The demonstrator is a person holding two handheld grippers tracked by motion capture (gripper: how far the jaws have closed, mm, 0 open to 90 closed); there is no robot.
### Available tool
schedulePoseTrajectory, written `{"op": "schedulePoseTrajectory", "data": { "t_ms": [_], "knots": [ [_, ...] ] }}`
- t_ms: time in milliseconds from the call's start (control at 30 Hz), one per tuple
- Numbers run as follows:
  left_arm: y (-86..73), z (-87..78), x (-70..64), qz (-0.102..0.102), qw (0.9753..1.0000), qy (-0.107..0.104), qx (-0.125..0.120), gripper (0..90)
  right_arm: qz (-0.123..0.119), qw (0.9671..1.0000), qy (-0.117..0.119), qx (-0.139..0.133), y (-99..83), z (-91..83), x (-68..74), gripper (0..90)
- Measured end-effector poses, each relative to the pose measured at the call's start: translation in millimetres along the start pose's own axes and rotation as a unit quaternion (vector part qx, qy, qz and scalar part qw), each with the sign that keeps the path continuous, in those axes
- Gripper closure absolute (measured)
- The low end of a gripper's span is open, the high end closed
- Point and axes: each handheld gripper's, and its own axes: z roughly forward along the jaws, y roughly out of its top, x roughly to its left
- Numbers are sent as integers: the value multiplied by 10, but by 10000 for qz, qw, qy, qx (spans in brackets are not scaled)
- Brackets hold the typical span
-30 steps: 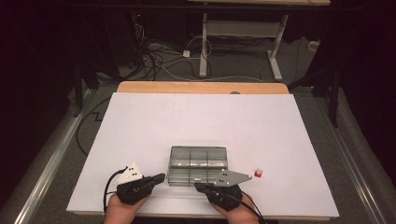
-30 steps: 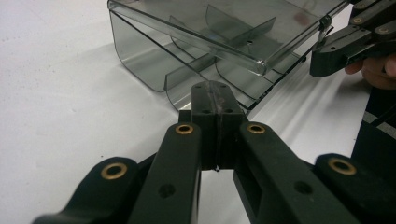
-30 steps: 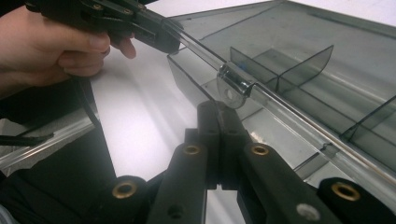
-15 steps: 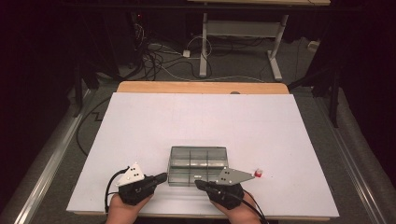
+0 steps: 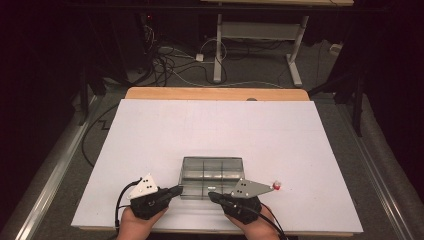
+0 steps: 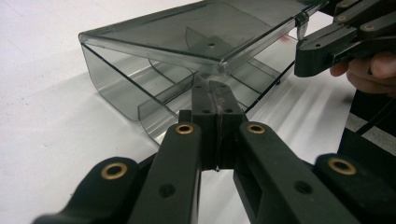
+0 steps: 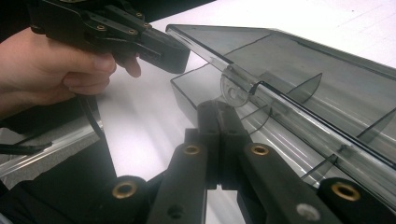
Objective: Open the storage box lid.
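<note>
A smoky clear plastic compartment box point(image 5: 212, 170) sits near the table's front edge. Its hinged lid point(image 6: 196, 32) is raised a little above the tray at the front. My left gripper point(image 5: 179, 190) is shut, its tip point(image 6: 215, 84) just under the lid's front lip at the box's left end. My right gripper point(image 5: 211, 195) is shut too, its tip point(image 7: 217, 105) against the lid's point(image 7: 289, 60) round front latch tab. Inside, the dividers point(image 6: 168, 91) show and the compartments look bare. Each gripper view shows the other gripper: the right one point(image 6: 327, 46) and the left one point(image 7: 163, 49).
A small red and white object point(image 5: 276, 185) lies on the white tabletop point(image 5: 215, 125) just right of the box. A wooden strip point(image 5: 215, 93) runs along the far edge. Beyond it are cables and a desk frame point(image 5: 255, 45) on the floor.
</note>
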Motion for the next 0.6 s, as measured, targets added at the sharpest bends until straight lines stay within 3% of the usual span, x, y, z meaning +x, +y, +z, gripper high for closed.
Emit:
{"op": "schedulePoseTrajectory", "data": {
  "t_ms": [600],
  "knots": [
    [12, -24, -28, 79, 9999, -48, -97, 875, -37, 10000, 5, 26, -10, -1, 6, 900]
  ]
}}
